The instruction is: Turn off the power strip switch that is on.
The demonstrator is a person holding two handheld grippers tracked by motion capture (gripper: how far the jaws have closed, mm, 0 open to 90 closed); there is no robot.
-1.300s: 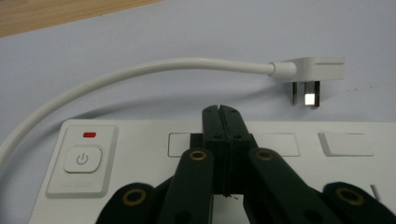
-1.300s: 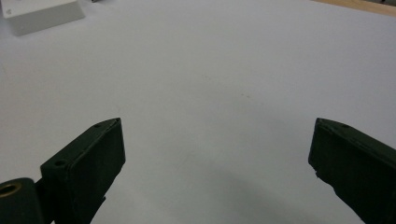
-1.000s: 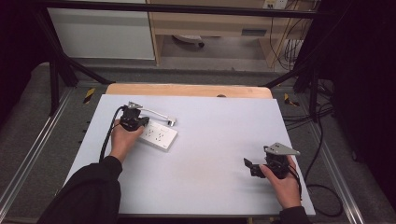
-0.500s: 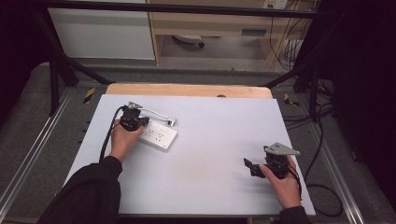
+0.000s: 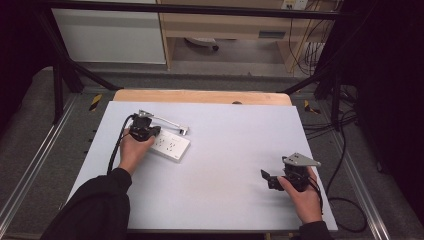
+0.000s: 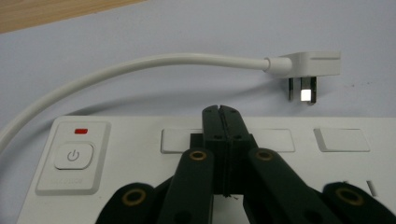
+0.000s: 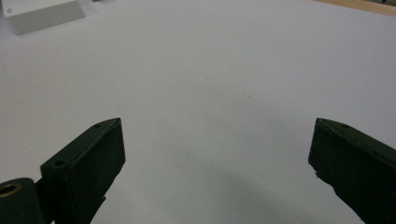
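My left gripper (image 6: pixel 219 112), jaws pressed together and empty, sits over the power strip (image 5: pixel 170 145) at upper left; its plug (image 6: pixel 309 67) lies just beyond the tips, cord (image 6: pixel 140 70) running crosswise. My right gripper (image 5: pixel 270 179) gapes wide, well apart at lower right.

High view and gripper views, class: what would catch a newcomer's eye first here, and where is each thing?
First, the white power strip left of centre on the pale table, with the left gripper shut above its sockets. Beyond it its white cord curves to the plug, lying with its prongs bare. The right gripper waits open near the table's right front.
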